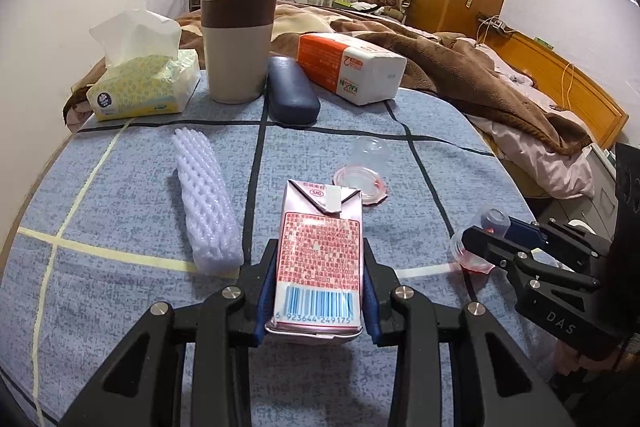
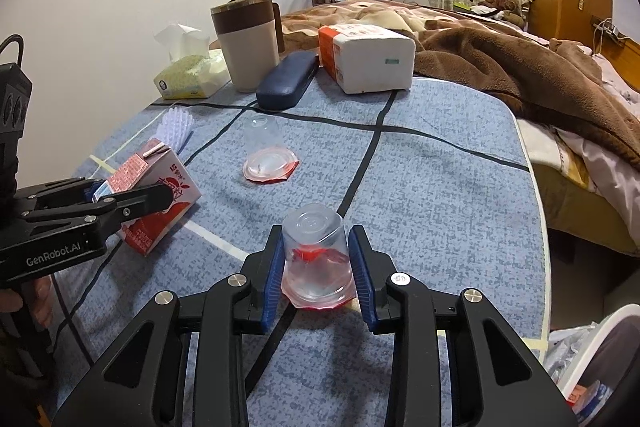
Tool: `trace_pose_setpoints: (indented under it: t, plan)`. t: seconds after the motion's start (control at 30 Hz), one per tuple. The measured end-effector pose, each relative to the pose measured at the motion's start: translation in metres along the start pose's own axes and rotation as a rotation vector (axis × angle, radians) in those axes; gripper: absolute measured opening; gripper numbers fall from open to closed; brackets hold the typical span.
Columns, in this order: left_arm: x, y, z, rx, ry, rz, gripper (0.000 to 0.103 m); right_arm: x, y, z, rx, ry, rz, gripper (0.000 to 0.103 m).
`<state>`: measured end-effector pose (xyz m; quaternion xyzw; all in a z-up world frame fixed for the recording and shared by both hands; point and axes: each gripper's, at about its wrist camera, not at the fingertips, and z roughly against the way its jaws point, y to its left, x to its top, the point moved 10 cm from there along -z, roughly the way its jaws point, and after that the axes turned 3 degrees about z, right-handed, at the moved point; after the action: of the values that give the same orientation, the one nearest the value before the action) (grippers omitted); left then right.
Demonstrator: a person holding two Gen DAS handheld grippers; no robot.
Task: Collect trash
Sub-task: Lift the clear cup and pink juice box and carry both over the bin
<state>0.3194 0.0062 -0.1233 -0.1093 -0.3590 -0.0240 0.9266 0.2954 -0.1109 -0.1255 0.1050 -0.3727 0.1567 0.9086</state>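
Note:
My left gripper (image 1: pixel 318 267) is shut on a pink drink carton (image 1: pixel 320 259) lying on the blue checked tablecloth; it also shows in the right wrist view (image 2: pixel 156 203). My right gripper (image 2: pixel 316 267) is shut on an upturned clear jelly cup (image 2: pixel 316 255) with a red rim, seen in the left wrist view (image 1: pixel 480 239) at the right. A second upturned clear cup (image 1: pixel 366 171) (image 2: pixel 270 155) stands mid-table. A white foam fruit net (image 1: pixel 204 203) (image 2: pixel 174 127) lies left of the carton.
At the table's back stand a tissue box (image 1: pixel 144 83), a beige tumbler (image 1: pixel 236 43), a dark glasses case (image 1: pixel 292 91) and a napkin pack (image 1: pixel 352 67). A bed with a brown blanket (image 2: pixel 520 67) lies beyond. A white bin (image 2: pixel 592 359) with trash is low right.

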Motion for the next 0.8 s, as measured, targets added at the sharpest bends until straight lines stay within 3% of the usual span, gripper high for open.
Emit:
trace_pose_setpoints:
  t: [0.8]
  plan:
    - [-0.001,-0.061,0.062,-0.058,-0.092,-0.081,0.037,0.006,-0.019,0.078,-0.051,-0.140,-0.054,0.033]
